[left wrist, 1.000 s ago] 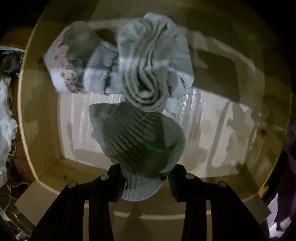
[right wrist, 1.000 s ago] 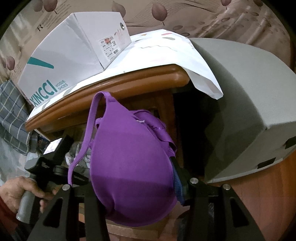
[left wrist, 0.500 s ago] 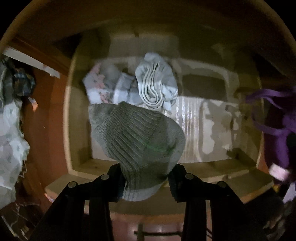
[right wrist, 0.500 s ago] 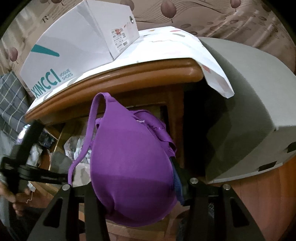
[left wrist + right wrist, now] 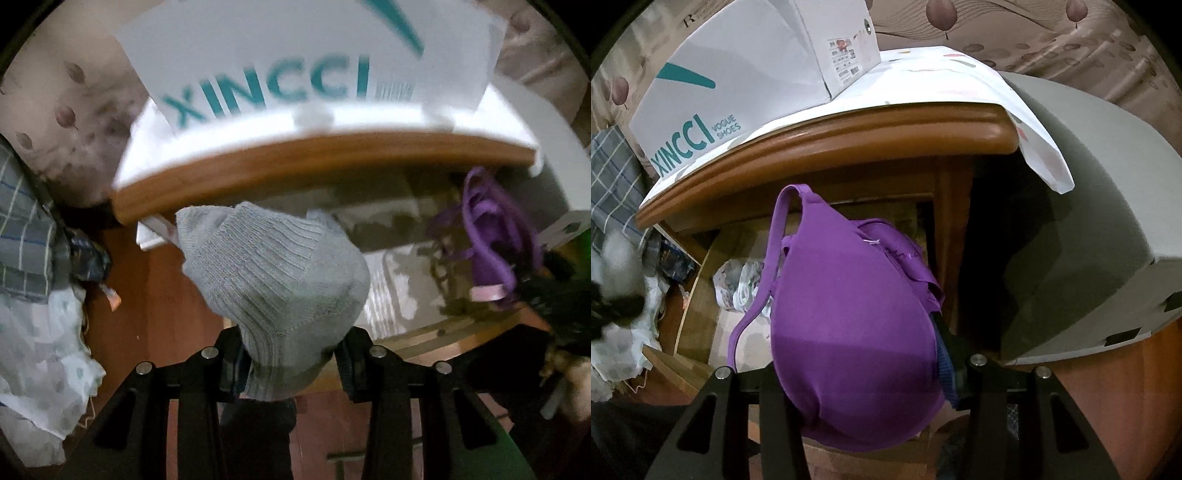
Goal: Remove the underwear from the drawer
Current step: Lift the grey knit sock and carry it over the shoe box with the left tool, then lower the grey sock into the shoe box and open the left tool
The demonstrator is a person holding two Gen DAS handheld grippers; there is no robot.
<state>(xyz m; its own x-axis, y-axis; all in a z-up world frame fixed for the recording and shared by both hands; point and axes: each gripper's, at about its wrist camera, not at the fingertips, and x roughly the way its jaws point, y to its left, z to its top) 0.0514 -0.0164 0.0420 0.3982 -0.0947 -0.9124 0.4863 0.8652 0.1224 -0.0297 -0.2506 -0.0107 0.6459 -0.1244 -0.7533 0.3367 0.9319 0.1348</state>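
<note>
Grey ribbed knit sock pinched in left gripper, clear above open wooden drawer. Purple padded bra clamped in right gripper, hanging over drawer front. Advice: keep both grips firm, carry clear of wooden tabletop edge, watch dangling strap. Versus one second earlier: left gripper risen out of drawer; white XINCCI shoebox now fills its view. Right unmoved.
</note>
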